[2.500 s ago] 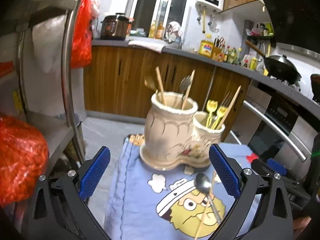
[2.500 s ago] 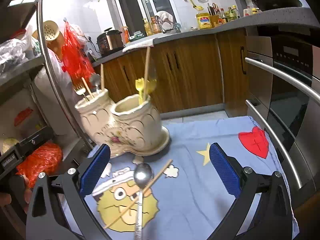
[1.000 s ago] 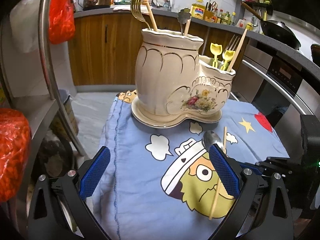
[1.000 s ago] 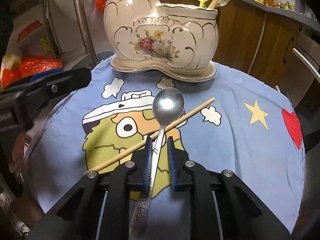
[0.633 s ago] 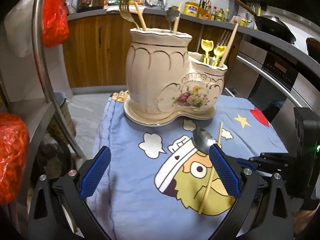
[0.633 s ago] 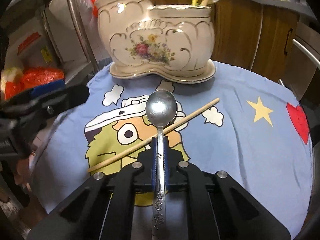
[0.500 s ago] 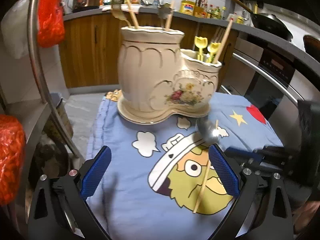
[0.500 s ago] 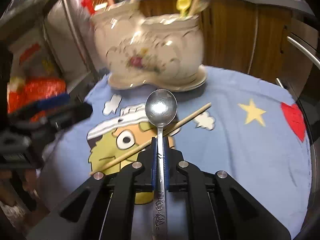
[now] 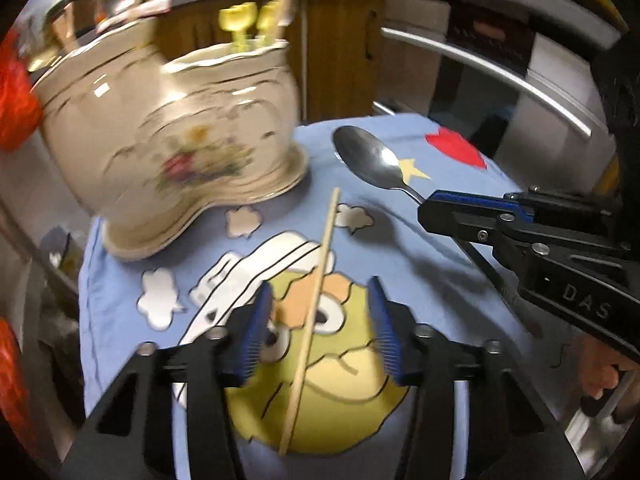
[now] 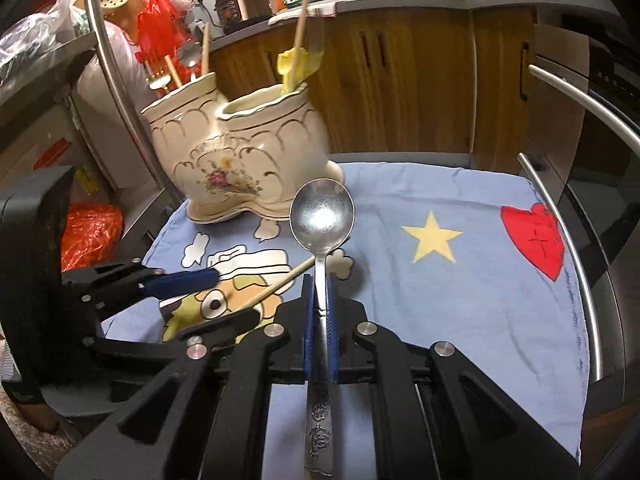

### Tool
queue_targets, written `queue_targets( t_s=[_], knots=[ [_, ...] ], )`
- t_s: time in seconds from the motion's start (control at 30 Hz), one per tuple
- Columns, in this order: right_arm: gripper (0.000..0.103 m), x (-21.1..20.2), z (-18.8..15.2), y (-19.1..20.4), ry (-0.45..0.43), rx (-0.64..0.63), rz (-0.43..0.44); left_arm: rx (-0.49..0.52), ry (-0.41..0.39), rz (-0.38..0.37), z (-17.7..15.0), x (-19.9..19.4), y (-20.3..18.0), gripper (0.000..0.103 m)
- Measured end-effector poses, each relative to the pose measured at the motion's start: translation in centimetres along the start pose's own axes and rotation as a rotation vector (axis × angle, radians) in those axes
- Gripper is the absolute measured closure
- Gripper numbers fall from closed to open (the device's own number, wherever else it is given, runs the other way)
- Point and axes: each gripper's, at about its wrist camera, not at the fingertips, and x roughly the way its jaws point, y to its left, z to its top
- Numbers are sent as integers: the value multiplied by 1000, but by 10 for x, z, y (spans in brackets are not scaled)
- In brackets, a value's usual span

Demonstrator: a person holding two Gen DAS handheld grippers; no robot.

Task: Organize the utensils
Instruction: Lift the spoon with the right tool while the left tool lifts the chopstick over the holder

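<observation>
A shiny steel spoon (image 10: 321,216) is pinched by its handle between my right fingers (image 10: 319,300), bowl forward, lifted above the blue cartoon-print cloth (image 10: 460,280). A single thin wooden chopstick (image 9: 312,312) lies flat on that cloth, across the yellow cartoon face, and it runs between my left fingers (image 9: 320,336), whose blue pads are closing in on either side of it without pressing it yet. Beyond both stands the cream ceramic two-pot utensil holder with painted flowers (image 10: 236,160), on the cloth's far left part, holding forks, chopsticks and yellow plastic utensils (image 9: 244,26) upright.
</observation>
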Motion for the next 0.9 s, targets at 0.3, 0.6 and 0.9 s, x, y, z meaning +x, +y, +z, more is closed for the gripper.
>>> queue_targets(
  t_s=[0.3, 0.6, 0.9],
  knots=[
    [97, -3, -1, -20, -11, 27, -6, 53, 87, 22, 11, 30, -9, 85],
    [97, -8, -1, -26, -37, 39, 12, 26, -8, 0, 5, 15, -5, 98],
    [97, -25, 2, -20, -100, 46, 48, 25, -142, -55, -2, -41, -3, 98]
  ],
)
